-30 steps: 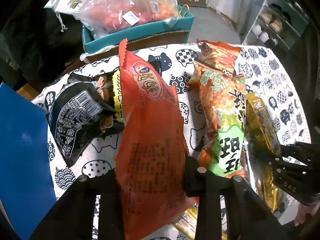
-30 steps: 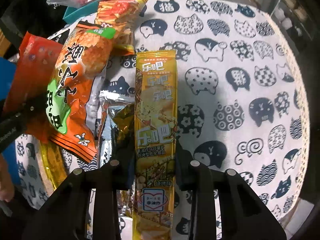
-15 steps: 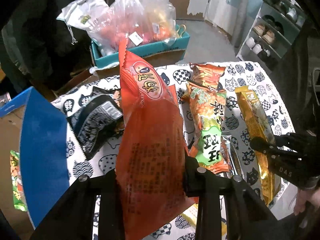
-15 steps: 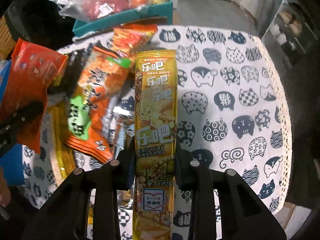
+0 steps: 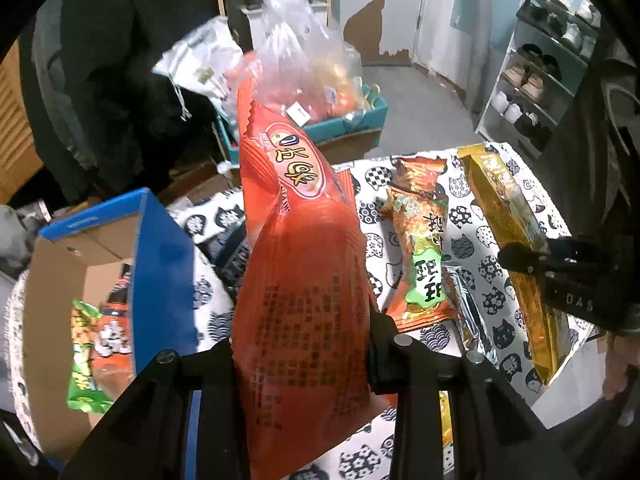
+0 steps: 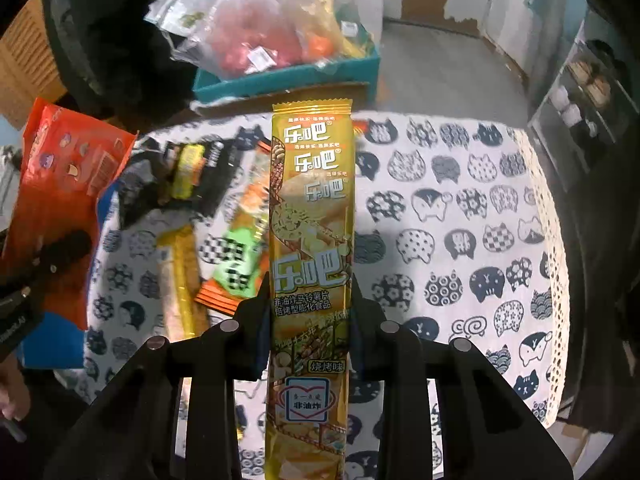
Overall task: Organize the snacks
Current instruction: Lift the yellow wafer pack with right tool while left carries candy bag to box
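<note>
We are noting both tools loaded and clear of the table. The left gripper [image 5: 300, 340] is clamping a large orange-red crinkle-edged snack bag [image 5: 304, 280] across its lower half; the bag is standing upright between the pads, above the white tablecloth printed with dark cat heads [image 6: 460, 220]. The right gripper [image 6: 310, 308] is pinching a long, narrow gold foil pack of crisps [image 6: 312, 240] by its sides, the pack pointing straight away from the camera over the cloth.

To the left of the red bag we are seeing an open cardboard box with blue outer walls [image 5: 160, 248]; green and orange packets are lying inside it. On the cloth there are lying a green-and-orange snack packet [image 6: 240, 256], a second gold stick pack [image 6: 180, 276] just beside it, and a black packet with a yellow label [image 6: 180, 176] farther back. Beyond the table we are seeing a teal carton heaped with clear plastic bags [image 6: 280, 40].
</note>
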`<action>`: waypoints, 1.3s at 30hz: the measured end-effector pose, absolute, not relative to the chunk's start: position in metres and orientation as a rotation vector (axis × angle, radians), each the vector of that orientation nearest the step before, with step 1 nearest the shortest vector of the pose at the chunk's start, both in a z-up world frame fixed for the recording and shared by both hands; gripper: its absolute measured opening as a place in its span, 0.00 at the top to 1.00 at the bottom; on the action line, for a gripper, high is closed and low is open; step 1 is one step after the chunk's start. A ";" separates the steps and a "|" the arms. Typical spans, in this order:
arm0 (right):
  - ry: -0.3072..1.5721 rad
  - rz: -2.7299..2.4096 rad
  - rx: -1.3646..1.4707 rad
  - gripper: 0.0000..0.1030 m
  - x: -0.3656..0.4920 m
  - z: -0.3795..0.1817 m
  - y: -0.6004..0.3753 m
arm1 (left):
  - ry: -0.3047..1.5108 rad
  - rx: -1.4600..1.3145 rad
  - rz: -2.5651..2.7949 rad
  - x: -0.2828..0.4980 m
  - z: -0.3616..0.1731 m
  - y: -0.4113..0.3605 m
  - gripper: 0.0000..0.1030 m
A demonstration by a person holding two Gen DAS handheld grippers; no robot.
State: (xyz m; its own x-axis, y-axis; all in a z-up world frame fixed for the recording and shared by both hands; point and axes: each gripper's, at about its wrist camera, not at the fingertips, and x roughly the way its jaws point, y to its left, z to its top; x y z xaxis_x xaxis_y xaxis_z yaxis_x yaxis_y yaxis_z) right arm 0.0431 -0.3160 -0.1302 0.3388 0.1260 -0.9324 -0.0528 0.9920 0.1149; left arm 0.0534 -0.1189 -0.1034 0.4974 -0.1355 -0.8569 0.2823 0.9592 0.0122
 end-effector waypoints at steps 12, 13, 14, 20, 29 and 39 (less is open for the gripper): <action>1.147 0.202 0.036 0.72 0.044 -0.086 -0.273 | 0.975 0.149 -0.229 0.036 -0.079 -0.087 0.68; 1.143 0.210 0.034 0.72 0.044 -0.083 -0.269 | 0.970 0.148 -0.225 0.035 -0.078 -0.084 0.68; 1.140 0.216 0.033 0.72 0.045 -0.081 -0.265 | 0.966 0.146 -0.222 0.034 -0.076 -0.081 0.68; 1.120 0.258 0.027 0.72 0.052 -0.067 -0.238 | 0.956 0.109 -0.205 0.030 -0.066 -0.056 0.68; 1.106 0.338 0.013 0.72 0.063 -0.054 -0.191 | 0.929 0.080 -0.164 0.024 -0.053 -0.021 0.68; 1.118 0.415 -0.011 0.72 0.074 -0.049 -0.134 | 0.923 0.039 -0.092 0.018 -0.054 0.033 0.68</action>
State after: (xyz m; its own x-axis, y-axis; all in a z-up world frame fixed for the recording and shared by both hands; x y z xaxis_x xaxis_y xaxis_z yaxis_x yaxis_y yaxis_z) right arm 0.0736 -0.1336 -0.0495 0.3698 0.3177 -0.8731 -0.3289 0.9236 0.1968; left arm 0.0179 0.0332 -0.0536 0.5996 -0.0626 -0.7979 0.0960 0.9954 -0.0060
